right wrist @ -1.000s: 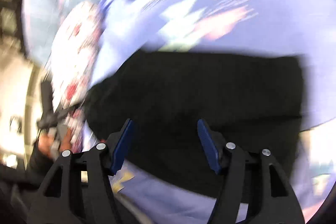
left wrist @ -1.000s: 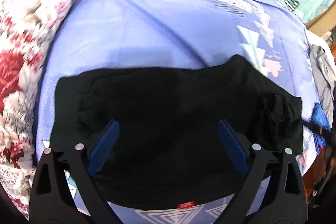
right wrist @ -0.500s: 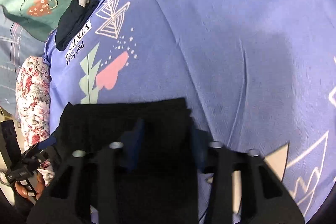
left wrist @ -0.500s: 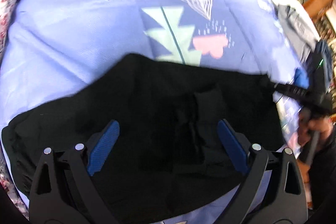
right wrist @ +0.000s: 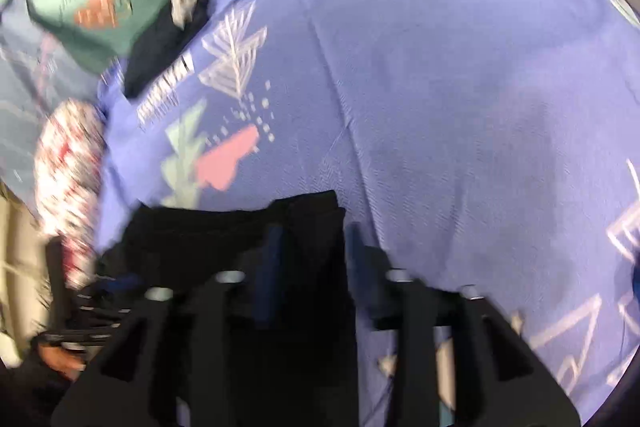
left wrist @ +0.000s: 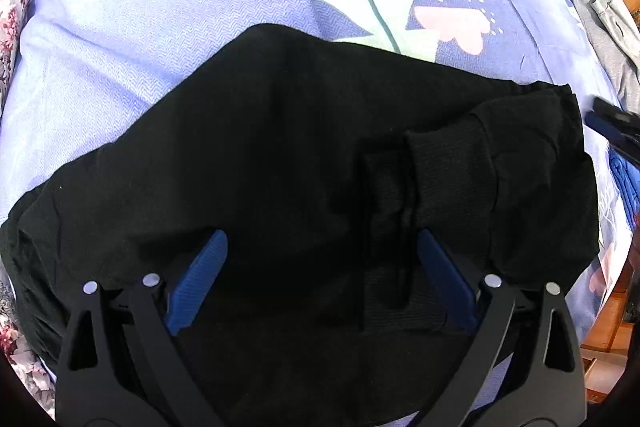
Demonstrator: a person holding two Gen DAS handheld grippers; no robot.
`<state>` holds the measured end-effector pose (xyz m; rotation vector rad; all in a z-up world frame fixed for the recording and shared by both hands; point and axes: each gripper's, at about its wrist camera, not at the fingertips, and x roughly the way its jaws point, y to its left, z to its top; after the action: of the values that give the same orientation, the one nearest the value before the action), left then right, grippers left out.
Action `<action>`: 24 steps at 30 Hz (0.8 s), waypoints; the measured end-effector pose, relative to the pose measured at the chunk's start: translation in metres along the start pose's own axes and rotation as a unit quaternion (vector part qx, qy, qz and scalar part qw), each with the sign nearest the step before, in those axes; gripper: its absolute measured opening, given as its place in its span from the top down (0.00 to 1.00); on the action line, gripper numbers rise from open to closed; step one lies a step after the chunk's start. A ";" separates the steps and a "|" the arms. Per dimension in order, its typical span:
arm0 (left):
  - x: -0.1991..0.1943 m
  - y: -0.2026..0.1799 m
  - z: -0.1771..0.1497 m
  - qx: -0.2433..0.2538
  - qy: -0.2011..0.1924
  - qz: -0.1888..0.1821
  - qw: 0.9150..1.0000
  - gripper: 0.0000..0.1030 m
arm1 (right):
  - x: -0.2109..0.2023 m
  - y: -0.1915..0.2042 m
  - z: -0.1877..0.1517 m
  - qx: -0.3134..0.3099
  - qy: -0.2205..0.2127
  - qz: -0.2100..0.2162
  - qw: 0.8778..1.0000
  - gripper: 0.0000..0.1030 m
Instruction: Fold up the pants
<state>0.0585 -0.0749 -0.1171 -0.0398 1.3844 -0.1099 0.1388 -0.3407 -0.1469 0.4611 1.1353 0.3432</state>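
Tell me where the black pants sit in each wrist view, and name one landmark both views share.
Left wrist: the pants fill the middle and lower picture, spread on the purple sheet.
Right wrist: the pants show only at lower left, their corner at the blurred gripper.
Shared landmark: the pink heart print, upper right in the left view, left of centre in the right view.

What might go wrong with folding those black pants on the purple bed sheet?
The ribbed cuffs lie bunched on the black pants, so another fold could trap a lump. The right gripper, its jaws just reopened, straddles the pants' corner and might drag it askew. The open left gripper might pinch the purple sheet too.
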 end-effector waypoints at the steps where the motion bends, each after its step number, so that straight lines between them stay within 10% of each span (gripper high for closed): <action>1: 0.000 0.000 -0.001 0.000 -0.001 -0.001 1.000 0.05 | -0.015 -0.007 -0.006 0.010 -0.006 0.009 1.000 0.42; 8: 0.000 0.005 -0.008 -0.002 -0.011 -0.007 1.000 0.05 | -0.025 -0.021 -0.075 0.010 0.095 0.012 0.995 0.47; 10: 0.000 0.007 -0.010 -0.001 -0.012 -0.008 1.000 0.05 | -0.022 -0.018 -0.085 -0.005 0.094 0.002 0.996 0.90; 11: 0.000 0.007 -0.011 0.001 -0.013 -0.006 1.000 0.05 | -0.022 -0.017 -0.087 0.000 0.101 0.008 0.995 0.94; 19: 0.009 0.000 -0.005 0.005 -0.010 0.004 1.000 0.02 | -0.037 -0.018 -0.108 -0.009 0.111 -0.014 0.994 0.93; 24: 0.006 0.001 -0.009 0.007 -0.013 -0.002 1.000 0.02 | -0.041 -0.013 -0.086 -0.031 0.105 -0.057 0.992 0.53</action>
<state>0.0507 -0.0741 -0.1246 -0.0331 1.3578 -0.1216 0.0441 -0.3564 -0.1516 0.3086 1.3459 0.3319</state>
